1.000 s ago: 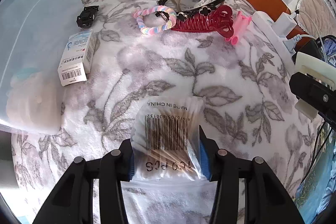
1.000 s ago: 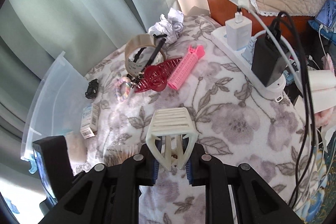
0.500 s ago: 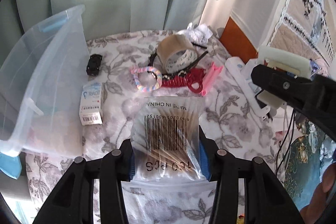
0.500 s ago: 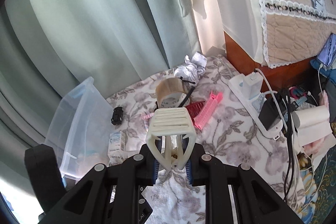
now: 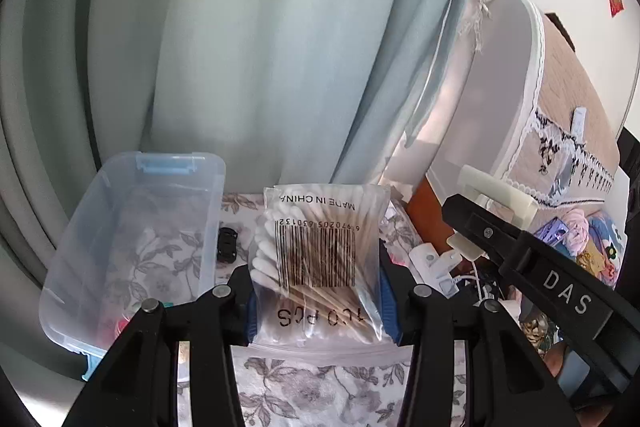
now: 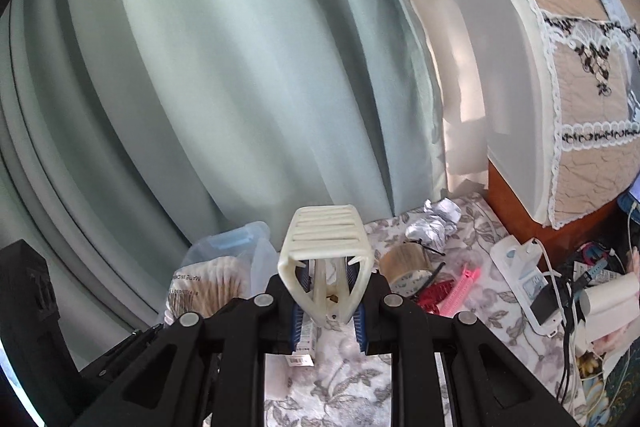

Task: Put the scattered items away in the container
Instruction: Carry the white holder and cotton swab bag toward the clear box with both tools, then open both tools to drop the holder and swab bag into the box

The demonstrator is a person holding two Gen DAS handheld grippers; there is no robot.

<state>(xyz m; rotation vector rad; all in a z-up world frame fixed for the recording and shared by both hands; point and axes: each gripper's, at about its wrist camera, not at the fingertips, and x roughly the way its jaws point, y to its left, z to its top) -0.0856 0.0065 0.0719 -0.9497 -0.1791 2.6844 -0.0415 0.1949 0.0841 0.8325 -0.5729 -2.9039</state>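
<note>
My left gripper (image 5: 318, 301) is shut on a clear bag of cotton swabs (image 5: 320, 259), held high above the flowered cloth. The clear plastic container (image 5: 132, 247) with blue latches stands below and to the left of it. My right gripper (image 6: 327, 311) is shut on a cream hair claw clip (image 6: 326, 251), also raised. In the right wrist view the swab bag (image 6: 208, 287) shows at the left before the container (image 6: 236, 243). On the cloth lie a tape roll (image 6: 406, 261), a red claw clip (image 6: 434, 295), a pink hair roller (image 6: 460, 287) and a small white box (image 6: 304, 337).
A small black clip (image 5: 227, 245) lies beside the container. Crumpled paper (image 6: 434, 223) sits at the back by the curtain. A white power strip (image 6: 524, 279) with chargers and cables runs along the right edge, next to a lace-covered cabinet (image 6: 580, 115).
Both grippers have risen well above the cloth and tilted up, each keeping its load. The container has come from the left edge to below the left gripper's view.
</note>
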